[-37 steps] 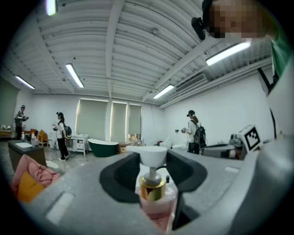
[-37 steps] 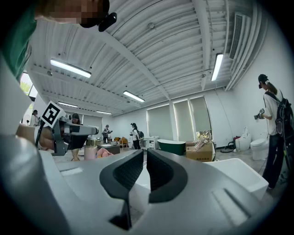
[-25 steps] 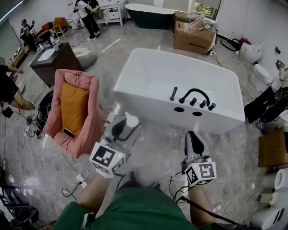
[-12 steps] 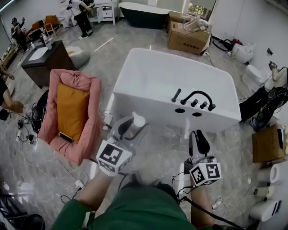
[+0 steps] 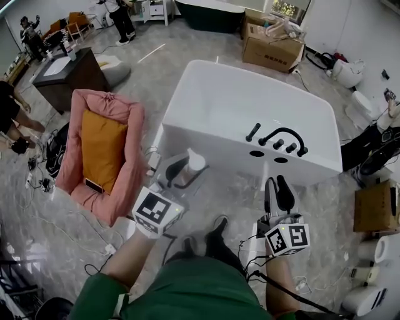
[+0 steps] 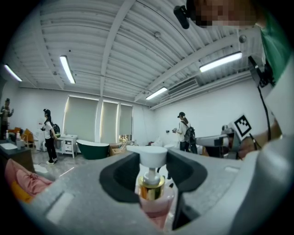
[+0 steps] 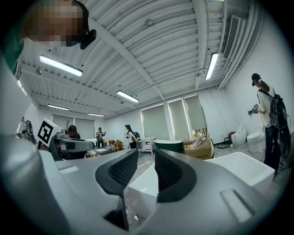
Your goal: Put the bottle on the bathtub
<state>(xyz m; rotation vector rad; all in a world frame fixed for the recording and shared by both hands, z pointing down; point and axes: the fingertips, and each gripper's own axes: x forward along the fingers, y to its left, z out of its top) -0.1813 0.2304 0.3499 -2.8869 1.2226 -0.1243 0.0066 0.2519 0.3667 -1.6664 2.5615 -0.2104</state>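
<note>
Left tongs (image 5: 179, 174) clamp the bottle (image 6: 153, 202) between their pads

Left gripper (image 5: 181, 171) clamps the bottle (image 6: 152, 195); right gripper's (image 5: 279, 186) jaws narrowly apart.

Two grippers (left gripper (image 5: 181, 170), right gripper (image 5: 279, 186)). One bottle (image 5: 195, 161). Two bathtubs: white bathtub (image 5: 212, 140), dark bathtub (image 5: 206, 7). One armchair (image 5: 122, 181), one cushion (image 5: 100, 147). Two boxes: far box (image 5: 275, 47), side box (image 5: 375, 209). One table (image 5: 65, 72). One faucet (image 5: 281, 133). At least three people (image 5: 122, 19).
</note>
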